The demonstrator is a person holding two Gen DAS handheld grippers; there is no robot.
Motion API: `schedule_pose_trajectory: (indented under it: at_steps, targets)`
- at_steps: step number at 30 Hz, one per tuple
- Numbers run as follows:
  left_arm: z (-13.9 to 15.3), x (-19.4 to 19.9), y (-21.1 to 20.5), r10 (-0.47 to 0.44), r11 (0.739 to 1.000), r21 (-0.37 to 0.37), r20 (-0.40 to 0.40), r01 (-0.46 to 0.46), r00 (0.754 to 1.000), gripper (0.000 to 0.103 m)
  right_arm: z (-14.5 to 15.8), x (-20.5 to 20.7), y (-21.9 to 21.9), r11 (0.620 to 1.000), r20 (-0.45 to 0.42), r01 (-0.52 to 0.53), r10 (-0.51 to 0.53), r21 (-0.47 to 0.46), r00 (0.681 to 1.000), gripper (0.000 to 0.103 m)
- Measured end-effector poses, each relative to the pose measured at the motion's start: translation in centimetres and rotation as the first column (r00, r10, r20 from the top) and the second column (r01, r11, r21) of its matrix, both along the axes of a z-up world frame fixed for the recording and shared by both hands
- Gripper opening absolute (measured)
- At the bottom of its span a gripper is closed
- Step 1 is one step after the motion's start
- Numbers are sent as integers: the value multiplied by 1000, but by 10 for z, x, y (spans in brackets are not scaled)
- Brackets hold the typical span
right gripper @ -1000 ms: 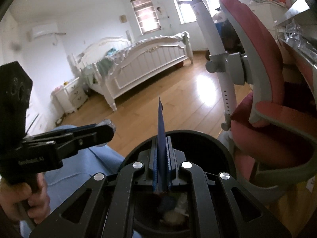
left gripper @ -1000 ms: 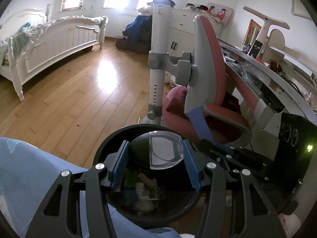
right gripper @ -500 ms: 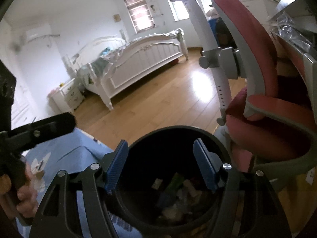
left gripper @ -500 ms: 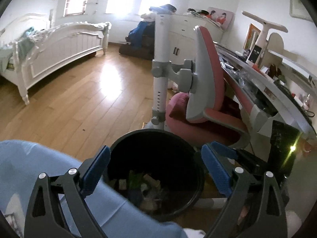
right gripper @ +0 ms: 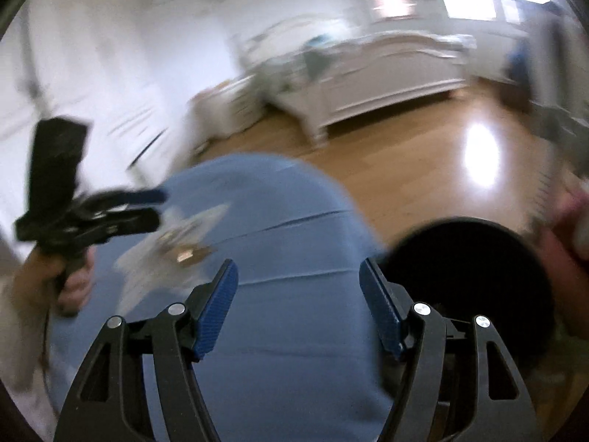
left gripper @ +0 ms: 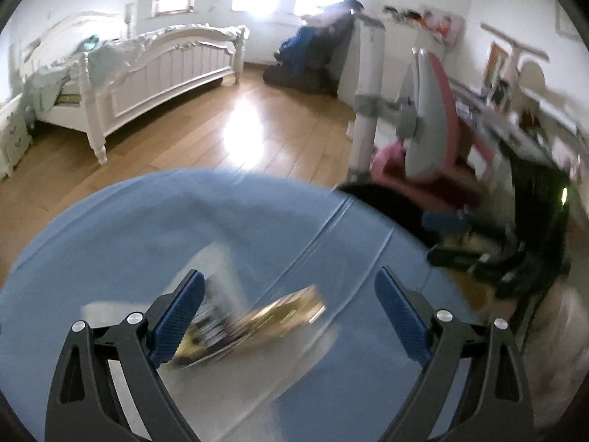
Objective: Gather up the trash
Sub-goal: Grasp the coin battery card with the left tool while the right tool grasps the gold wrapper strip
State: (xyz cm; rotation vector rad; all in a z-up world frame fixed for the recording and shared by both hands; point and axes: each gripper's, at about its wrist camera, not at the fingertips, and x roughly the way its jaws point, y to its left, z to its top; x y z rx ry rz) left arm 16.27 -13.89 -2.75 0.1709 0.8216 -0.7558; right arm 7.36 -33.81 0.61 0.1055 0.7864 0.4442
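left wrist: left gripper fingers spread wide, nothing pinched; blurred wrappers lie on blue worktop below | right wrist: right gripper fingers spread, empty, over worktop edge; black trash bin just right of worktop

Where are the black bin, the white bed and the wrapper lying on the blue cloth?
black bin (right gripper: 475, 258): right wrist view, dark inside.
white bed (left gripper: 165, 70): left wrist view, footboard panel.
wrapper (left gripper: 257, 320): left wrist view, its yellowish middle, blurred.
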Motion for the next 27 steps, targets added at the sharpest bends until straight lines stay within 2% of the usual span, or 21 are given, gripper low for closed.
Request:
schedule_pose_trajectory:
  at_steps: [3, 5, 8, 11, 13, 14, 15, 16, 18, 20, 22, 27]
  targets:
    - [-12, -1, 28, -89, 995, 55, 18, 88, 996, 92, 3, 14, 40, 991, -17, -121, 120, -51, 993, 68]
    - [-21, 7, 42, -101, 991, 91, 15, 99, 995, 92, 3, 27, 67, 976, -28, -193, 192, -97, 981, 67]
    - [-29, 20, 57, -100, 992, 72, -17, 101, 995, 92, -4, 49, 102, 943, -63, -297, 290, -153, 955, 67]
    - [-31, 26, 61, -119, 990, 74, -8, 119, 993, 92, -20, 69, 130, 905, -125, -371, 352, -206, 928, 67]
    - [-32, 27, 60, -139, 985, 105, 6, 138, 990, 92, -32, 79, 144, 881, -182, -417, 382, -225, 906, 57]
    - [-32, 28, 56, -162, 979, 128, 15, 158, 987, 92, -32, 75, 144, 877, -166, -421, 391, -232, 905, 48]
    - [-32, 27, 55, -176, 975, 141, 21, 172, 984, 92, -31, 74, 144, 873, -173, -433, 401, -224, 899, 28]
    - [-32, 26, 54, -196, 970, 156, 31, 189, 980, 92, -30, 72, 143, 872, -186, -439, 404, -219, 896, 23]
    - [-32, 26, 52, -231, 960, 175, 53, 218, 972, 92, -26, 66, 137, 877, -188, -422, 386, -228, 903, 14]
    - [-34, 30, 49, -255, 953, 181, 51, 242, 966, 92, -21, 56, 124, 902, -178, -379, 346, -208, 921, 14]
    - [-38, 37, 42, -269, 946, 203, 52, 254, 962, 92, -14, 42, 104, 940, -165, -309, 285, -145, 944, 14]
    - [-55, 45, 27, -316, 923, 233, 4, 307, 949, 92, -4, 9, 54, 989, -131, -137, 129, -49, 983, 15]
